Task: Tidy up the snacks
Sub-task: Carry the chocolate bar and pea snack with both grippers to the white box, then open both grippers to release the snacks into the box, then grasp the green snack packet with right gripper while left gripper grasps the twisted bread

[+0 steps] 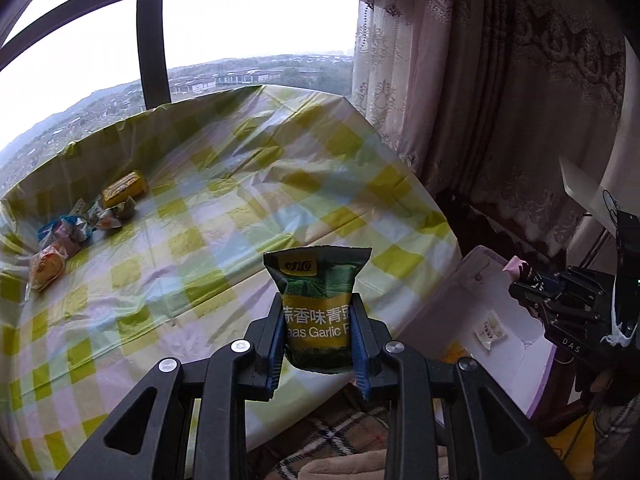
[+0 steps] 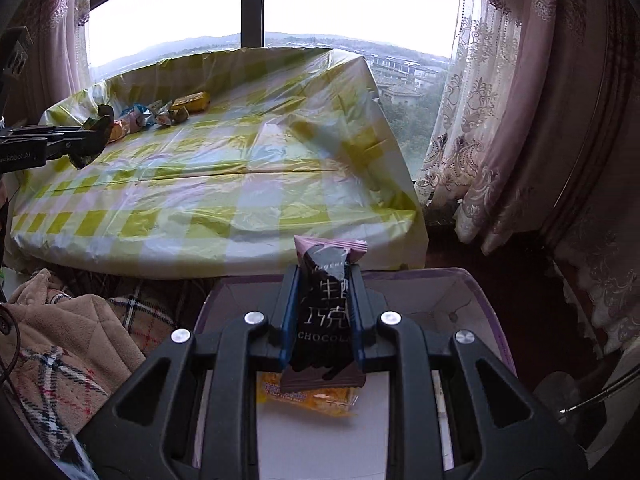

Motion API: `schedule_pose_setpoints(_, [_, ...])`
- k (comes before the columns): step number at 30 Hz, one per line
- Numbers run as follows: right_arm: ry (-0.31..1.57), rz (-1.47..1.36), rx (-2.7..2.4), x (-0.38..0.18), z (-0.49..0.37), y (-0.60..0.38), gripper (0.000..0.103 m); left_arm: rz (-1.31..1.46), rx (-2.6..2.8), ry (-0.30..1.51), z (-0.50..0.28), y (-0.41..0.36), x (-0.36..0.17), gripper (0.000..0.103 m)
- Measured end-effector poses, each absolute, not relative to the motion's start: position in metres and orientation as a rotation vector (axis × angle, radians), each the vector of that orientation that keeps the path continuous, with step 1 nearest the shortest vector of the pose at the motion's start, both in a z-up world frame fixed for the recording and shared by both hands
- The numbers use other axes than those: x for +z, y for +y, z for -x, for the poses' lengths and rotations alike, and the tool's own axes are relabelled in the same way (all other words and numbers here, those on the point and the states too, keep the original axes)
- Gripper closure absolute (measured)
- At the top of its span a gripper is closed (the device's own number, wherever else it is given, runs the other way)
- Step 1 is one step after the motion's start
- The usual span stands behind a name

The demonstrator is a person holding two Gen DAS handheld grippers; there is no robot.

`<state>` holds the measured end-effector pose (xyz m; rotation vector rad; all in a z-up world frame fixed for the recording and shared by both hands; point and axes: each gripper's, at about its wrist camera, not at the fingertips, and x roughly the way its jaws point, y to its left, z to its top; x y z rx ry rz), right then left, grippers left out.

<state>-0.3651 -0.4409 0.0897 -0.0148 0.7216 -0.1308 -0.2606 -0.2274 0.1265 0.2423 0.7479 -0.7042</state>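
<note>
Checked tablecloth (image 1: 224, 184), lace curtains (image 2: 500, 140), window (image 2: 320, 8), plaid blanket (image 2: 72, 344).

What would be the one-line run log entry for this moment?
left tongs: shut on green pea packet | right tongs: shut on chocolate packet, over box | snacks left on table: several

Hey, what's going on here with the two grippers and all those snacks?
A person is sorting snacks with a hand-held gripper in each hand. The left gripper is shut on a green and yellow garlic pea packet near the edge of the yellow checked tablecloth. The right gripper is shut on a dark chocolate packet with a pink top, above a white open box that already holds an orange snack packet. A few wrapped snacks remain at the table's far side.
</note>
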Motion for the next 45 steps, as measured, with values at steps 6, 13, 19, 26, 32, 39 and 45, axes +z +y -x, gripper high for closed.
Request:
schedule_pose_setpoints(6, [0.759, -0.037, -0.203, 0.077, 0.372, -0.476, 0.077, -0.332, -0.953, 0.845, 0.282, -0.301, 0.103, 0.073])
schedule_pose_setpoints(13, [0.813, -0.072, -0.262, 0.064, 0.376, -0.496, 0.072, -0.278, -1.186, 0.955, 0.291, -0.346, 0.078, 0.039])
schedule_pose_setpoints(19, [0.762, -0.070, -0.322, 0.076, 0.372, -0.495, 0.039, -0.118, -1.044, 0.843, 0.250, -0.296, 0.093, 0.029])
schedule_pose_setpoints(26, [0.790, -0.037, -0.068, 0.068, 0.311, -0.416, 0.035, -0.090, -0.582, 0.728, 0.178, -0.173, 0.076, 0.019])
schedule_pose_setpoints(32, [0.826, 0.043, 0.234, 0.056, 0.216, -0.313, 0.026, 0.032, -0.269, 0.716, 0.108, -0.046, 0.066, 0.016])
schedule_pose_setpoints(39, [0.915, -0.013, 0.360, 0.030, 0.063, -0.228, 0.026, 0.084, 0.088, 0.743, 0.028, 0.070, 0.046, 0.016])
schedule_pose_setpoints(45, [0.909, -0.140, 0.399, 0.024, -0.024, -0.193, 0.026, 0.136, 0.164, 0.781, 0.001, 0.121, 0.031, 0.016])
